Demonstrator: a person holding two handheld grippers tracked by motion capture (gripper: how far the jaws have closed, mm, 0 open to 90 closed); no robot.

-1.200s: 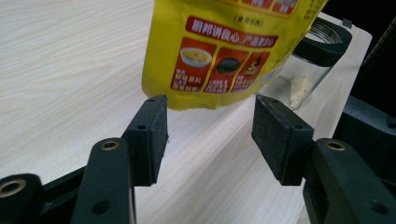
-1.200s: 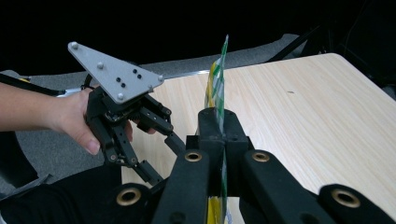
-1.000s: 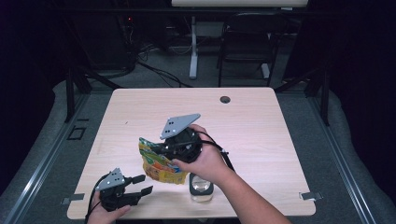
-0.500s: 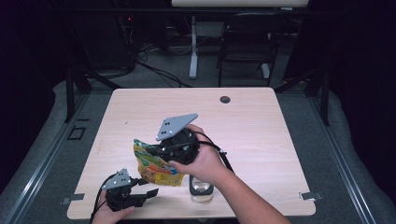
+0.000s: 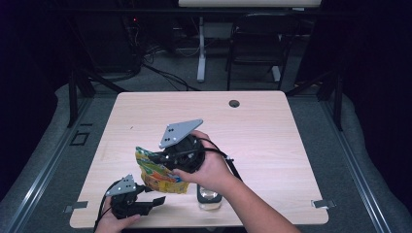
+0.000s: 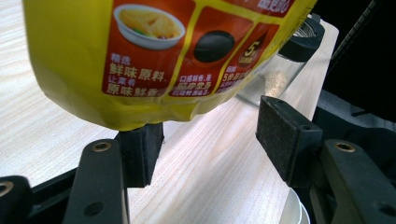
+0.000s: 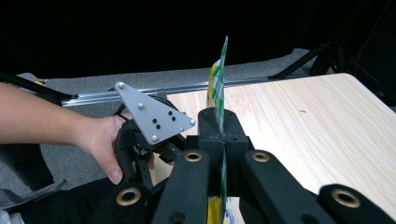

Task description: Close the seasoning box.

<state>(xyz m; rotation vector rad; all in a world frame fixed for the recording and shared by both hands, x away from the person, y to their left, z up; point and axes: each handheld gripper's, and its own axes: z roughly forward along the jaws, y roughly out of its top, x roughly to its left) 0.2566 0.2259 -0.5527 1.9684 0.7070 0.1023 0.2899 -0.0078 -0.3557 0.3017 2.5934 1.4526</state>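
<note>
A yellow food packet (image 5: 154, 173) with red panels hangs over the table's near left part. My right gripper (image 5: 158, 160) is shut on its upper edge; in the right gripper view both jaws pinch the thin packet (image 7: 219, 74) edge-on at the right gripper (image 7: 219, 122). My left gripper (image 5: 154, 198) sits low at the front edge, open, just below the packet. In the left gripper view the packet (image 6: 154, 60) hangs above the left gripper (image 6: 212, 140), its bottom edge against the top of the left pad (image 6: 140, 154); the other pad is clear of it.
A small glass jar (image 5: 209, 196) with a black lid stands by the front edge under the right wrist, and the same jar (image 6: 280, 70) stands beyond the packet. A round cable hole (image 5: 234, 103) lies near the far edge. The wooden table (image 5: 272, 141) drops off to dark floor.
The right gripper and the packet have drifted slightly left, closer to the left gripper. The left gripper stays about where it was.
</note>
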